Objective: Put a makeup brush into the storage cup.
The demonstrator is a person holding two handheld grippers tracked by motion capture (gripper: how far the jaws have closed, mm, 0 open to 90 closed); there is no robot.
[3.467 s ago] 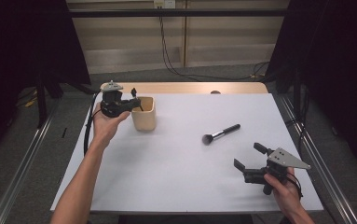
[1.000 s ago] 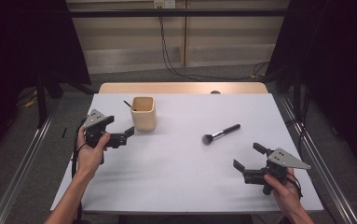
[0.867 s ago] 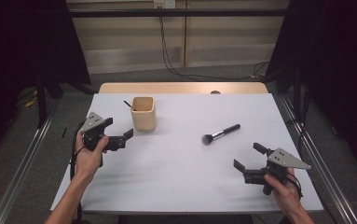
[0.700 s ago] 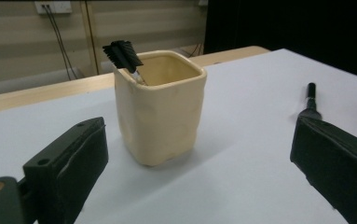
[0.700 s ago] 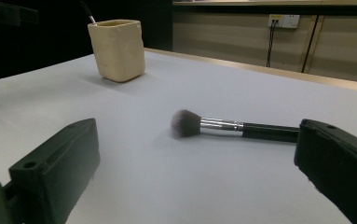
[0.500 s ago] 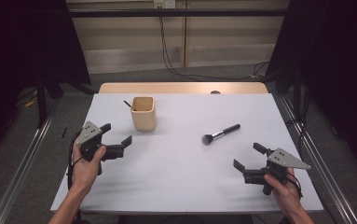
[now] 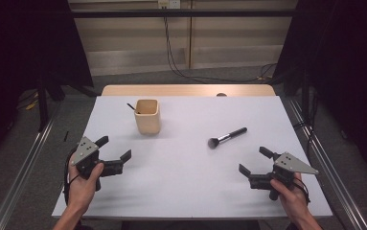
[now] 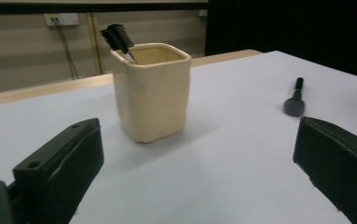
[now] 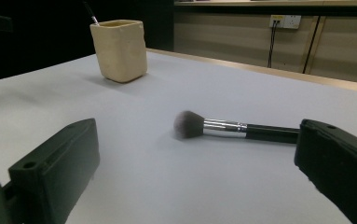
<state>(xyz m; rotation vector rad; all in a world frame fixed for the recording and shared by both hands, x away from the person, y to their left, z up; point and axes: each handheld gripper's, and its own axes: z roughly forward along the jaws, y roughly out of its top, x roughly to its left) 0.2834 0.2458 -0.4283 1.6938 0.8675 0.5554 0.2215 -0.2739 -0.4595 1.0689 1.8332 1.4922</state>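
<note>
A cream square cup (image 7: 147, 116) stands on the white table (image 7: 190, 191) at the back left, with a small black brush (image 8: 117, 38) leaning inside it. A makeup brush (image 7: 227, 137) with a black handle and grey bristles lies right of centre. My left gripper (image 7: 114, 149) is open and empty near the front left, in front of the cup (image 8: 151, 91). My right gripper (image 7: 254, 161) is open and empty at the front right, just short of the makeup brush (image 9: 223, 127).
A wooden strip (image 7: 188, 90) runs along the table's far edge. Metal rails (image 7: 23, 167) flank both sides. Cables (image 7: 181, 52) hang against the back wall beyond the table.
My left gripper has drawn back from the cup toward the front left of the table, empty, leaving the small brush in the cup. The right gripper has stayed put.
</note>
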